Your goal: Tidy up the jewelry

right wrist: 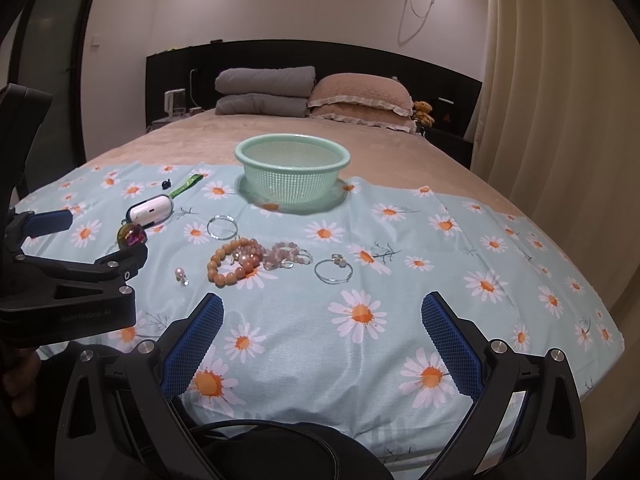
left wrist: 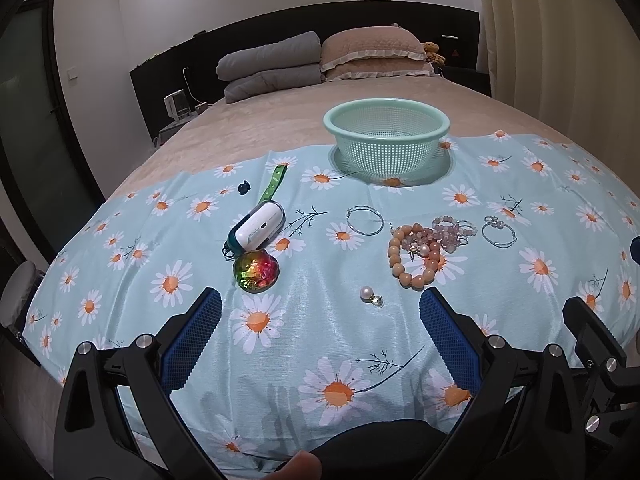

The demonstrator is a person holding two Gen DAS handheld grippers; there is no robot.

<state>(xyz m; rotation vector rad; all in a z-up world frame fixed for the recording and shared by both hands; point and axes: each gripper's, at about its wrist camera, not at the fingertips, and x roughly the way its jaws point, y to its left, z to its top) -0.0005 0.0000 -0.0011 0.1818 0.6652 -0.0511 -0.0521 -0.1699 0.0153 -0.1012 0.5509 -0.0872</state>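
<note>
A mint green mesh basket [left wrist: 386, 136] [right wrist: 292, 174] stands empty at the far edge of the daisy cloth [left wrist: 312, 344] [right wrist: 384, 264]. In front of it lie a thin silver bangle [left wrist: 364, 220] [right wrist: 221, 227], an orange bead bracelet [left wrist: 412, 256] [right wrist: 230, 266], pink bead bracelets [left wrist: 450, 230] [right wrist: 286, 256], a silver charm bangle [left wrist: 498, 232] [right wrist: 333, 269] and a pearl earring [left wrist: 370, 295] [right wrist: 181, 274]. My left gripper [left wrist: 320, 312] is open, near the pearl earring. My right gripper [right wrist: 322, 316] is open, in front of the jewelry.
A white earbud case [left wrist: 260, 226] [right wrist: 149, 210] with a green strap [left wrist: 276, 182], an iridescent ball [left wrist: 256, 270] [right wrist: 132, 236] and a small black item [left wrist: 243, 188] lie at the left. Pillows [left wrist: 372, 56] and folded grey bedding [left wrist: 272, 66] sit at the headboard. A curtain [right wrist: 560, 120] hangs on the right.
</note>
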